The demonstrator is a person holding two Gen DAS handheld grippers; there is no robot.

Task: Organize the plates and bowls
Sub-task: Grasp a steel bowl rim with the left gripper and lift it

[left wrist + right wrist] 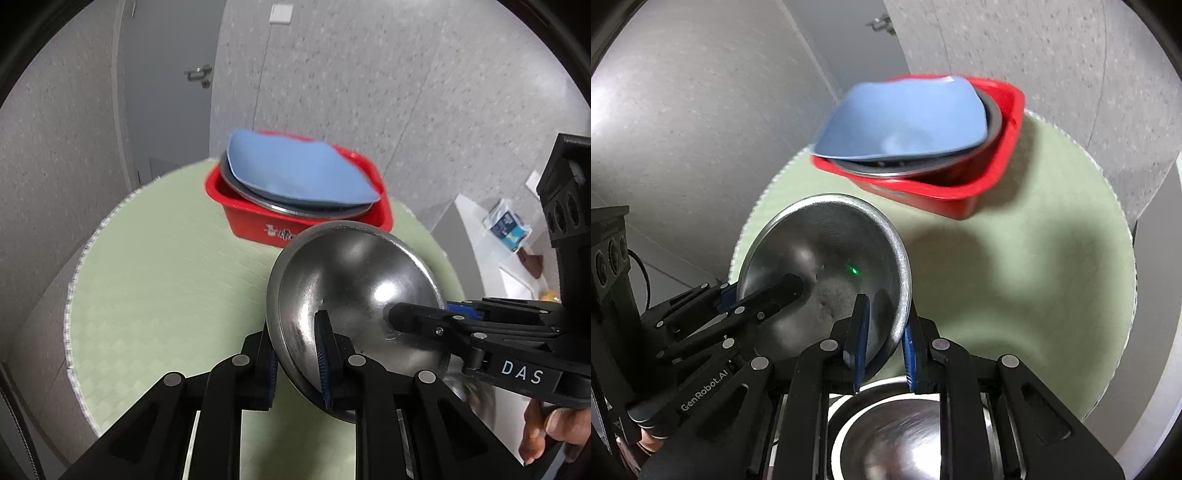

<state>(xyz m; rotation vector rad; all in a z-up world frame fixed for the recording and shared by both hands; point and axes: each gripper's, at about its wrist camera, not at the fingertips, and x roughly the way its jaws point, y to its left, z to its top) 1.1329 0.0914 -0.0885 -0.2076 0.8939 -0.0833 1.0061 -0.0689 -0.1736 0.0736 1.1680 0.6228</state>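
Note:
A steel bowl [354, 295] is held tilted above the round green table [166, 277]. My left gripper [295, 365] is shut on its left rim, one finger inside and one outside. My right gripper [882, 347] is shut on the opposite rim of the same steel bowl [820, 258]. A red tub [258, 218] at the table's far side holds a steel plate [280, 205] with a blue plate [295, 170] tilted on top. In the right wrist view the red tub [960, 195] and the blue plate [905, 118] sit beyond the bowl.
Another steel bowl [897, 435] sits on the table just below my right gripper. A grey door [166, 92] and speckled walls stand behind the table. A white shelf [491, 258] with small items is at the right.

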